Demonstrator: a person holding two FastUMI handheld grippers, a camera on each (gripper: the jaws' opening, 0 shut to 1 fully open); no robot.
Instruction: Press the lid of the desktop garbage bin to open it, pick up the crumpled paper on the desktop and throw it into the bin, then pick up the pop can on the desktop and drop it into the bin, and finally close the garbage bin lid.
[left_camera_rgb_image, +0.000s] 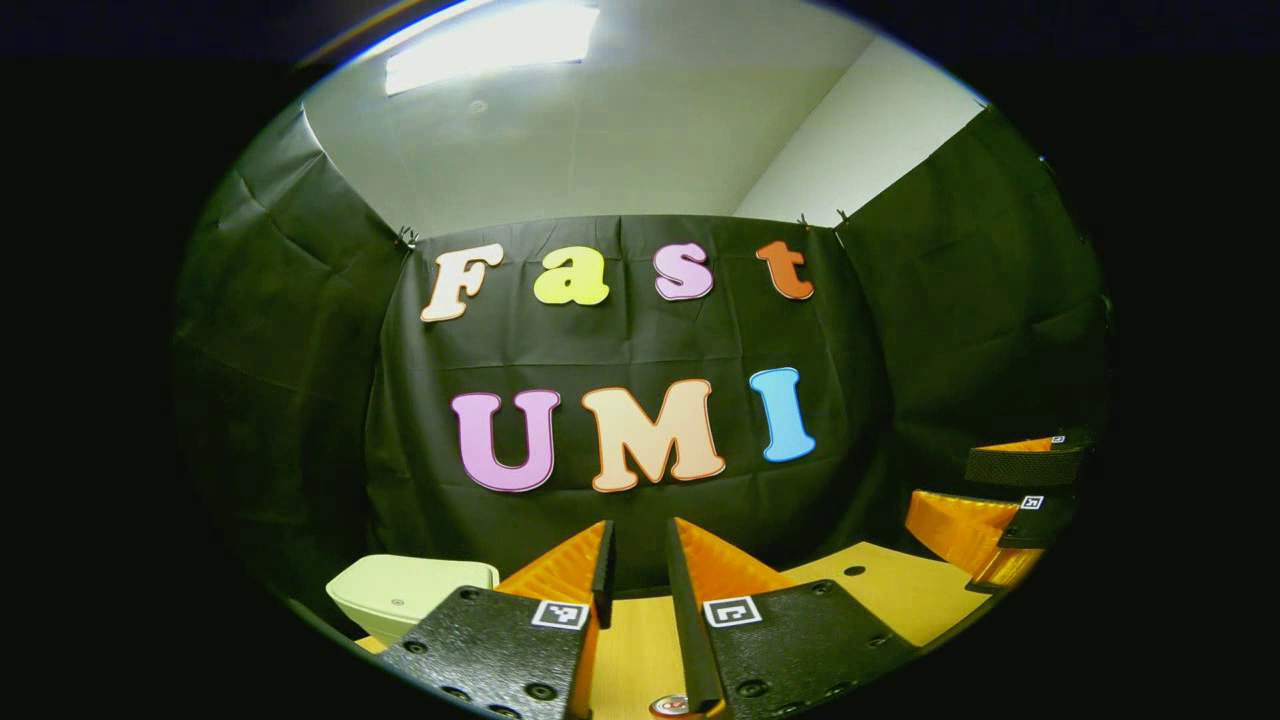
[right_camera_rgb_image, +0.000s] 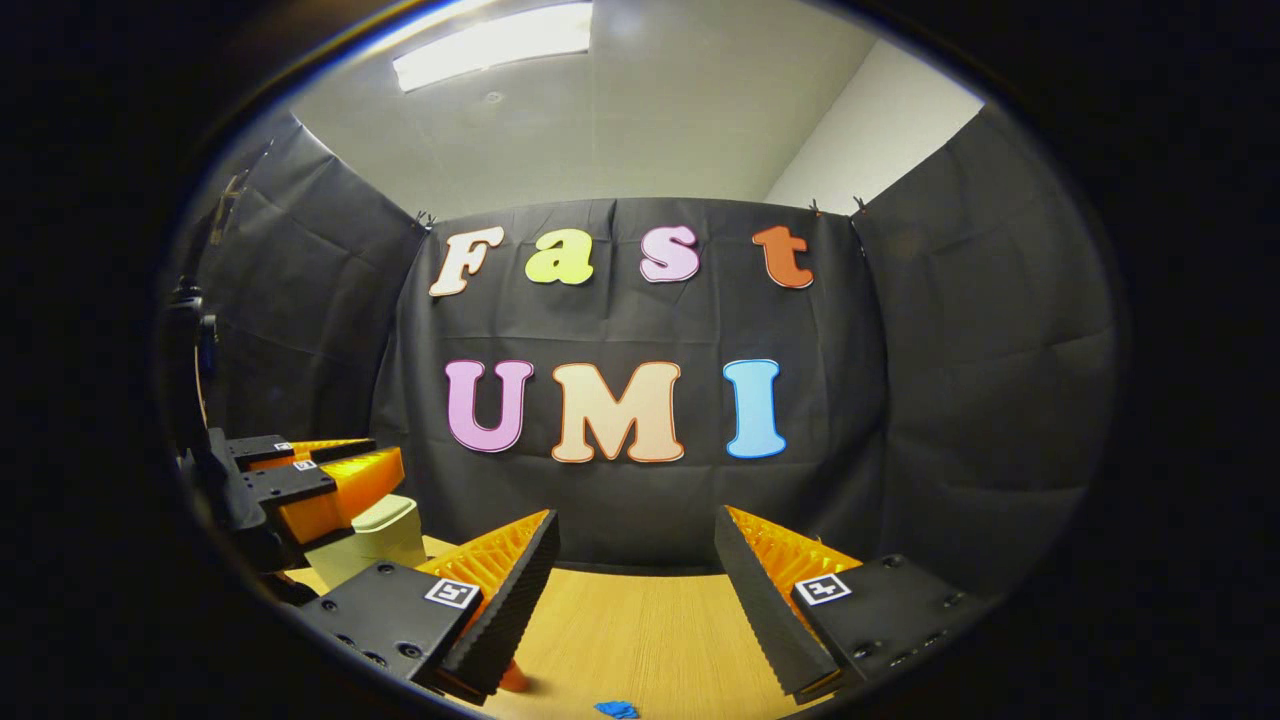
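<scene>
Above the desk, right gripper jaws gape, seemingly empty; left gripper jaws nearly closed.

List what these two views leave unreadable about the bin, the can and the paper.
- Bin lid: left gripper view, cut by the image edge and left gripper; right gripper view, hidden behind that gripper.
- Can: left gripper view, a sliver between the fingers.
- Paper: unidentifiable; blue scrap at edge, right gripper view.

- No readable words, brands or numbers on any object
- Small square black-and-white coded markers sit on the finger mounts; their patterns cannot be read as text
</scene>
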